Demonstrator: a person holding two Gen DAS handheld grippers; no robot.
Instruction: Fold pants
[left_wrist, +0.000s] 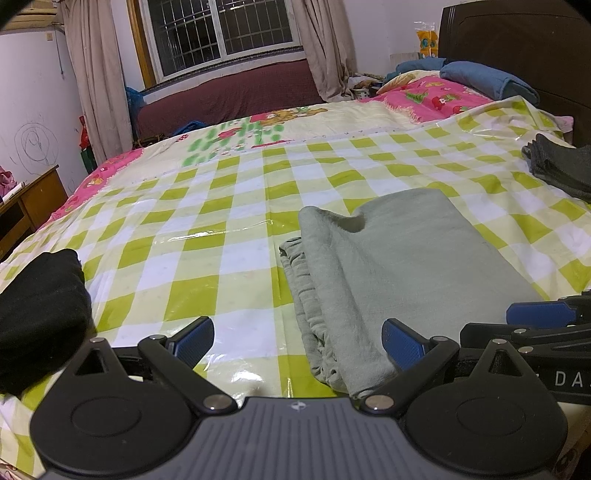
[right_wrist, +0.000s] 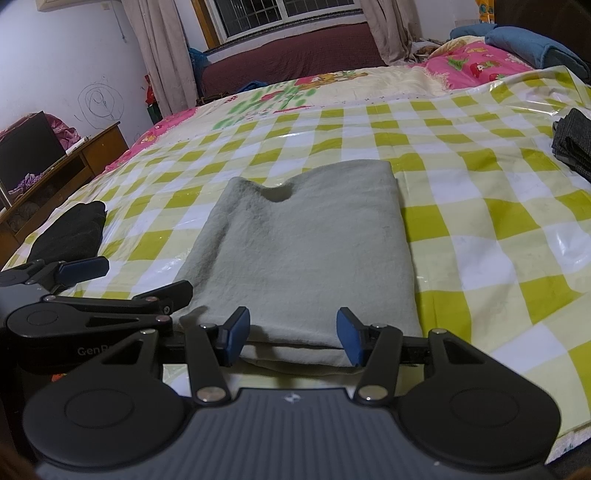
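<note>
Grey-green pants lie folded into a flat rectangle on the green-and-white checked sheet that covers the bed. Low over their near edge, my right gripper is open; the fabric lies flat between its blue pads, which do not pinch it. In the left wrist view the pants lie to the right, their layered edge facing left. My left gripper stands wide open over that near left corner, gripping nothing. The left gripper also shows beside the right one.
A black garment lies at the sheet's left edge. A folded dark grey garment sits at the far right. Blue bedding lies at the headboard. A wooden desk stands left of the bed, a maroon sofa under the window.
</note>
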